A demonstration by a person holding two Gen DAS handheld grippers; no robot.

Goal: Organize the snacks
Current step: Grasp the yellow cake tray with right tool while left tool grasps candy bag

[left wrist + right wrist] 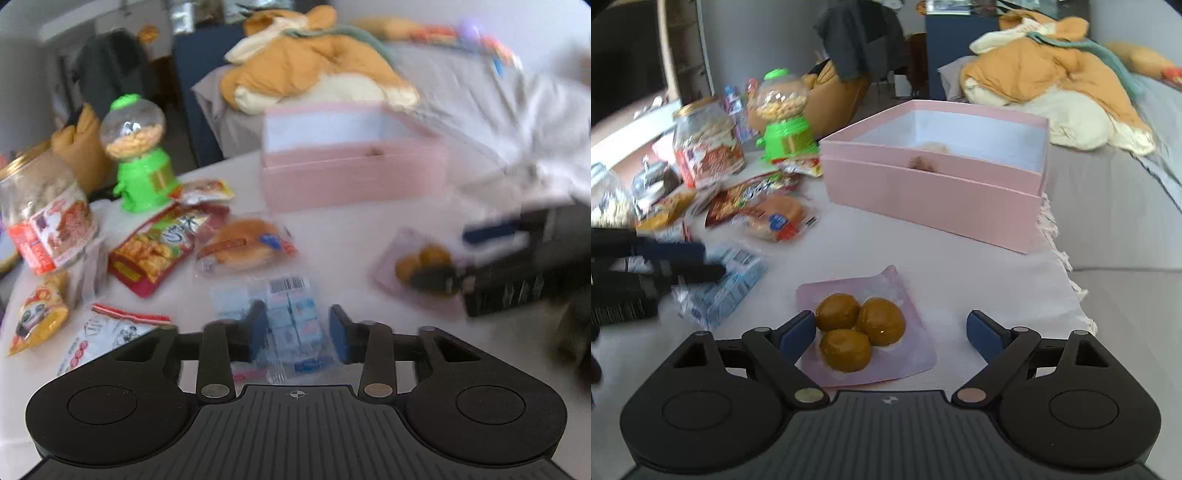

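Right gripper (891,334), jaws wide apart, straddles the pink pastry pack (868,328); left gripper (298,330), jaws apart, brackets the blue packet (291,325) lengthwise; pink box (934,195) lies ahead.

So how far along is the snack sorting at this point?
Barely begun. The open pink cardboard box seems to hold only one or two small items. In hand: the left claw straddles the clear bag of blue-wrapped candies, not visibly clamped; the right claw, open, straddles the pink pack of three brown buns. Left: the wrapped bread bun, red chip bag and others.
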